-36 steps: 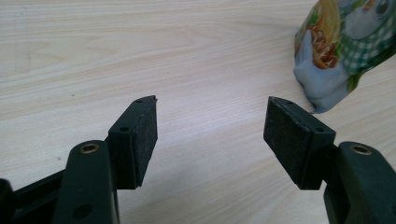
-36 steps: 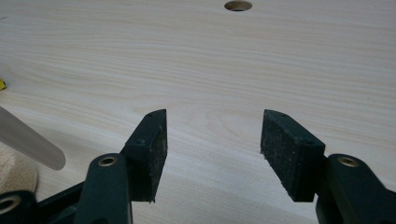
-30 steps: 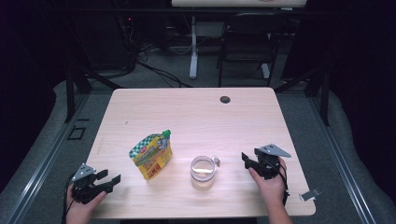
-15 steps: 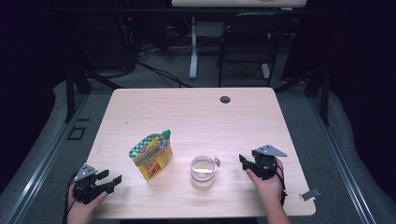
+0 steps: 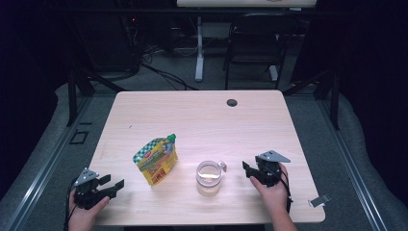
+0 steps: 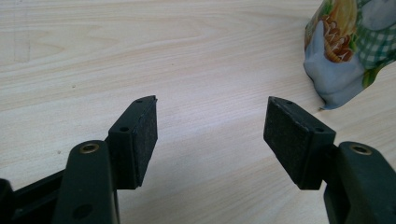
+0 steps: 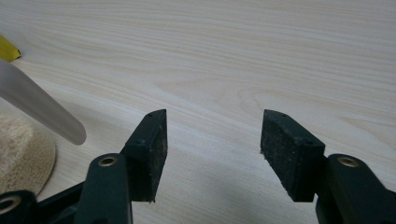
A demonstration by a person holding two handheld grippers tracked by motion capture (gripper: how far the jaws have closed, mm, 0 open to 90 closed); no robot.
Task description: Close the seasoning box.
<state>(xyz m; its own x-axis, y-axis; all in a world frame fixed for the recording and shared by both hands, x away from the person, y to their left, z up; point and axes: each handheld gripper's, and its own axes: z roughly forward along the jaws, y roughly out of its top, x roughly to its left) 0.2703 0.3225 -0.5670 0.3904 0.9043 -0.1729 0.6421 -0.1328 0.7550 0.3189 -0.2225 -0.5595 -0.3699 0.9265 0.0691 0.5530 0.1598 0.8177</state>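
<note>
Between my grippers stand the yellow checked stand-up pouch (image 5: 156,160) and the clear glass cup (image 5: 209,177); beyond them the pale wooden table (image 5: 202,120) lies open.

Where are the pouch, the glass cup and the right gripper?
pouch (image 5: 156,161), high view, middle of its printed front.
glass cup (image 5: 209,177), high view, its round body.
right gripper (image 5: 247,170), high view, between its open fingertips, near the cup's handle.
</note>
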